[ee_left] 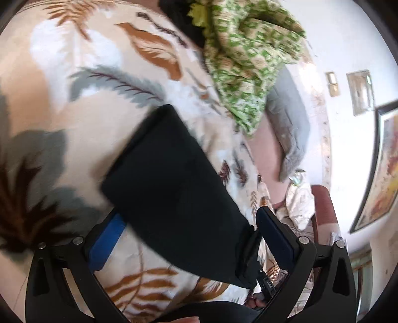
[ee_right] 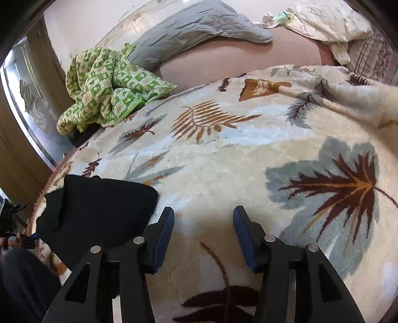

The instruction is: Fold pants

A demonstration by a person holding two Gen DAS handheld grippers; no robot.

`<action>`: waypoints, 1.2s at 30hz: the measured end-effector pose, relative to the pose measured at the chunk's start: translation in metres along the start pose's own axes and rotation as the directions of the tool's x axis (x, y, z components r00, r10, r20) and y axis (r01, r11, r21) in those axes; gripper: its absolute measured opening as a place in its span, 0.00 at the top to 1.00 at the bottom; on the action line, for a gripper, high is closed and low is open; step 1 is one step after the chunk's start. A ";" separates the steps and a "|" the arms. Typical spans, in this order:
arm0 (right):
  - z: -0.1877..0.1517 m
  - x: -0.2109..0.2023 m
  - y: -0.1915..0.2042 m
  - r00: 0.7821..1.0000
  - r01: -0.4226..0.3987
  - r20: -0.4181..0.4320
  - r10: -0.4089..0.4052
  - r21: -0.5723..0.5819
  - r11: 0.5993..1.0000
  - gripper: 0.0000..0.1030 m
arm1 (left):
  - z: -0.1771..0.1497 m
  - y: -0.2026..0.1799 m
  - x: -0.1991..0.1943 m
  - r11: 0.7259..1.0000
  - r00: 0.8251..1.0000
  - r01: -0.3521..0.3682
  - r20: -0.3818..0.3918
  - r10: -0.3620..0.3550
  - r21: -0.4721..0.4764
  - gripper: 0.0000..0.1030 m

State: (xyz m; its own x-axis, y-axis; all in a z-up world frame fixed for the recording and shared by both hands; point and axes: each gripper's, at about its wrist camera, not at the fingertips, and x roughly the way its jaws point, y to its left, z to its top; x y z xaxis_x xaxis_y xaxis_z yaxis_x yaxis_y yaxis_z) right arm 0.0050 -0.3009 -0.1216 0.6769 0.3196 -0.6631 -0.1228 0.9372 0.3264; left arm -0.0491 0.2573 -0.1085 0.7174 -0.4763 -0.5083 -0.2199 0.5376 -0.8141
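The black pants point(ee_left: 174, 188) lie folded into a compact rectangle on a cream blanket point(ee_left: 82, 99) printed with leaves. In the left wrist view they lie between my left gripper's fingers; the left gripper point(ee_left: 191, 223) is wide open, with the fabric over its middle. In the right wrist view the pants point(ee_right: 99, 213) sit at the lower left, just beside the left finger point(ee_right: 164, 233) of my right gripper point(ee_right: 204, 218). The right gripper is open and empty, low over the blanket point(ee_right: 223, 161).
A crumpled green patterned cloth point(ee_right: 107, 84) lies at the blanket's far left, also shown in the left wrist view point(ee_left: 248, 54). A grey pillow point(ee_right: 199, 27) and a cream pillow point(ee_right: 330, 22) lie on the pink sheet behind. A wall with framed pictures point(ee_left: 378, 169) stands beyond.
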 end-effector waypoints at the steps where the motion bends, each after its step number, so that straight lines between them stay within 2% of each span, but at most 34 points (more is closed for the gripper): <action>1: 0.000 0.000 0.001 1.000 0.002 -0.001 -0.002 -0.004 1.000 0.50 | 0.001 0.000 0.006 1.000 1.000 -0.002 -0.001 0.002 0.016 0.00; 6: 0.000 0.001 0.002 1.000 0.007 0.001 -0.007 -0.011 1.000 0.49 | 0.004 0.006 0.002 0.998 0.998 0.045 0.049 -0.046 0.035 0.00; 10: -0.001 0.001 0.003 1.000 0.006 0.000 -0.006 -0.012 1.000 0.47 | -0.005 0.000 0.004 0.993 0.996 0.003 0.092 -0.014 0.122 0.00; 16: -0.001 0.002 0.004 1.000 0.007 -0.001 -0.007 -0.022 1.000 0.44 | -0.002 -0.001 0.007 0.989 0.992 -0.034 0.129 0.015 0.145 0.00; 18: -0.001 0.002 0.004 1.000 0.006 -0.001 -0.006 -0.024 1.000 0.43 | -0.002 -0.002 0.005 0.988 0.991 -0.058 0.130 0.039 0.145 0.07; 19: -0.001 0.002 0.005 1.000 0.005 -0.002 -0.005 -0.026 1.000 0.43 | -0.002 0.001 0.003 0.989 0.989 -0.069 0.135 0.051 0.129 0.16; 21: -0.001 0.003 0.007 1.000 0.006 -0.003 -0.006 -0.032 0.999 0.41 | -0.001 0.006 -0.001 0.992 0.988 -0.073 0.145 0.057 0.105 0.35; 22: -0.001 0.003 0.007 1.000 0.007 -0.004 -0.007 -0.034 0.999 0.41 | 0.000 0.011 -0.004 0.993 0.986 -0.086 0.151 0.072 0.086 0.54; 23: -0.002 0.003 0.008 1.000 0.007 -0.004 -0.007 -0.036 0.999 0.40 | 0.000 0.015 -0.006 0.993 0.984 -0.097 0.156 0.085 0.073 0.67; 25: -0.002 0.003 0.008 1.000 0.005 -0.004 -0.005 -0.036 0.999 0.40 | -0.001 0.023 -0.009 0.993 0.982 -0.111 0.160 0.103 0.041 0.79; 28: -0.002 0.003 0.008 1.000 0.006 -0.004 -0.006 -0.035 0.999 0.40 | -0.003 0.023 -0.011 0.990 0.977 -0.133 0.173 0.123 0.044 0.91; 31: -0.002 0.003 0.008 1.000 0.004 -0.004 -0.005 -0.034 0.999 0.40 | -0.006 -0.002 -0.018 0.974 0.965 -0.187 0.208 0.158 0.125 0.92; 34: -0.002 0.003 0.007 1.000 0.005 -0.004 -0.006 -0.035 0.999 0.40 | -0.013 -0.042 -0.026 0.929 0.951 -0.245 0.257 0.173 0.279 0.92; 35: -0.002 0.003 0.007 1.000 0.005 -0.004 -0.006 -0.036 0.999 0.40 | -0.019 -0.063 -0.028 0.899 0.947 -0.261 0.274 0.168 0.353 0.92; 36: -0.002 0.003 0.008 1.000 0.005 -0.004 -0.005 -0.036 0.999 0.40 | -0.021 -0.074 -0.028 0.882 0.947 -0.265 0.279 0.161 0.390 0.92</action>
State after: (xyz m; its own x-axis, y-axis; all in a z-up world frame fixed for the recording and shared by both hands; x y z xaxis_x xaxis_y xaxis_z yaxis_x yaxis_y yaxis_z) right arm 0.0050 -0.2922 -0.1227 0.6746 0.3151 -0.6675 -0.1450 0.9433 0.2988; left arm -0.0672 0.2166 -0.0400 0.8284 -0.1702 -0.5337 -0.1259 0.8718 -0.4734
